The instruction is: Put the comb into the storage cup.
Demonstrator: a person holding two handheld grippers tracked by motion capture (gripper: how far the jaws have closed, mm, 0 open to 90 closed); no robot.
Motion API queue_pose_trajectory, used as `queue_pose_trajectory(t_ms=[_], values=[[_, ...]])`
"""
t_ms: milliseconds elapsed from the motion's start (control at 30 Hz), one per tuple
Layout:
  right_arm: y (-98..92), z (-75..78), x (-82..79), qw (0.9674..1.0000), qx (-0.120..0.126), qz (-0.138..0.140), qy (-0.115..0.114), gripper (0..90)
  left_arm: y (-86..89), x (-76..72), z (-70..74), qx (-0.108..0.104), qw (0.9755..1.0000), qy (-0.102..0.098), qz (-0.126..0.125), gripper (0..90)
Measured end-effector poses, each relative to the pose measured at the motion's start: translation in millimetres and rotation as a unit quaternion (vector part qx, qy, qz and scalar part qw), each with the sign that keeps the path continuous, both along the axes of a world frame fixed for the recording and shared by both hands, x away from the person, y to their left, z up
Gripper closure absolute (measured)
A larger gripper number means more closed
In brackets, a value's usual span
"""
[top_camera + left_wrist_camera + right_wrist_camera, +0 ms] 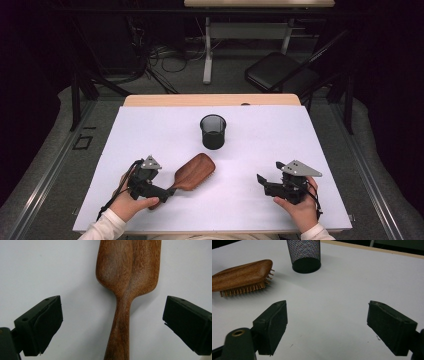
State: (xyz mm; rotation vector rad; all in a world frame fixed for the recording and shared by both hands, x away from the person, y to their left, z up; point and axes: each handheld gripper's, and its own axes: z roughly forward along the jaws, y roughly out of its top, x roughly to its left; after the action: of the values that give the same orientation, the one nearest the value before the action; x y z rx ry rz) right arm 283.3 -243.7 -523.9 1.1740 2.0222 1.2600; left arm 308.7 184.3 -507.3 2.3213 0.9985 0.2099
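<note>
A wooden hairbrush (194,171) lies bristles down on the white sheet, its handle pointing toward my left gripper (166,192). In the left gripper view the brush handle (120,325) runs up the middle between the two black jaws. The left gripper (112,306) is open, with a gap on each side of the handle. My right gripper (261,181) rests at the front right, pointing left. It stands open (327,308) over bare sheet with nothing between its jaws. A black mesh cup (213,131) stands upright behind the brush. The right gripper view shows the brush (242,275) and the cup (305,255).
The white sheet (270,140) covers most of the wooden table (210,99), whose far edge shows beyond it. Past the table are a folding chair (280,72), a desk leg and cables on the floor. A hand holds each gripper near the front edge.
</note>
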Motion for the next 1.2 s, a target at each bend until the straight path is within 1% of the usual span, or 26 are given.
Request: queue_pose_trajectory(t_ms=[33,100,167,200,267,333,433,500,533,567,733,867,933,967,1067,1100,1167,1200], values=[[0.2,-0.1,0.1,1.0,0.001,0.0,-0.001,16.6,-0.4,0.8,-0.7,0.002,1.0,0.001,-0.002,3.2],[0.0,-0.1,0.1,1.0,0.0,0.0,0.001,16.5,-1.5,2.5,-1.4,0.011,0.9999,0.009,-0.007,3.8],[0.0,-0.1,0.0,1.0,0.001,-0.001,0.002,16.6,-2.1,3.0,-1.8,0.013,0.9998,0.011,-0.009,4.5],[0.0,-0.2,0.0,1.0,0.0,0.0,0.002,16.6,-3.4,3.6,-2.5,0.018,0.9997,0.012,-0.009,5.4],[-0.1,-0.2,0.0,1.0,-0.001,0.0,0.002,16.6,-4.1,3.8,-3.2,0.02,0.9997,0.014,-0.01,6.3],[-0.1,-0.3,0.1,1.0,0.0,0.0,0.002,16.5,-5.9,4.6,-3.9,0.03,0.9993,0.015,-0.014,7.0],[-0.1,-0.5,0.2,1.0,0.0,0.0,0.002,16.6,-7.4,4.9,-4.9,0.033,0.9992,0.016,-0.017,8.6],[-0.2,-0.5,0.3,1.0,-0.002,0.0,0.001,16.6,-8.6,5.6,-5.4,0.035,0.9989,0.022,-0.023,9.6],[0.0,-0.6,0.2,1.0,-0.001,0.0,0.002,16.6,-9.4,5.7,-5.7,0.039,0.9988,0.021,-0.024,11.2],[0.3,-0.9,0.4,1.0,0.0,0.0,0.001,16.6,-10.7,6.2,-6.0,0.046,0.9984,0.02,-0.027,15.2],[0.2,-1.0,0.5,1.0,0.0,0.0,0.001,16.6,-13.8,6.5,-6.4,0.05,0.9981,0.024,-0.027,15.7],[0.5,-1.2,0.5,1.0,0.0,0.0,0.002,16.6,-16.3,7.1,-6.2,0.062,0.9972,0.029,-0.031,17.4],[0.5,-1.2,0.5,1.0,0.0,0.0,0.001,16.6,-17.7,7.3,-6.7,0.067,0.9968,0.032,-0.03,19.7],[0.5,-1.3,0.5,1.0,-0.001,0.0,0.002,16.6,-18.3,7.6,-6.7,0.07,0.9965,0.032,-0.033,21.9],[0.5,-1.3,0.6,1.0,-0.001,0.0,0.002,16.6,-20.4,7.9,-7.6,0.075,0.9959,0.034,-0.039,23.3],[0.6,-1.3,0.6,1.0,0.0,0.001,0.002,16.6,-21.2,7.9,-8.1,0.077,0.9956,0.035,-0.042,25.9],[0.7,-1.4,0.6,1.0,0.0,0.001,0.002,16.6,-22.9,8.0,-9.0,0.084,0.9948,0.035,-0.046,26.2],[0.7,-1.4,0.6,1.0,-0.001,0.001,0.002,16.6,-23.9,7.8,-9.7,0.085,0.9946,0.037,-0.047,27.1]])
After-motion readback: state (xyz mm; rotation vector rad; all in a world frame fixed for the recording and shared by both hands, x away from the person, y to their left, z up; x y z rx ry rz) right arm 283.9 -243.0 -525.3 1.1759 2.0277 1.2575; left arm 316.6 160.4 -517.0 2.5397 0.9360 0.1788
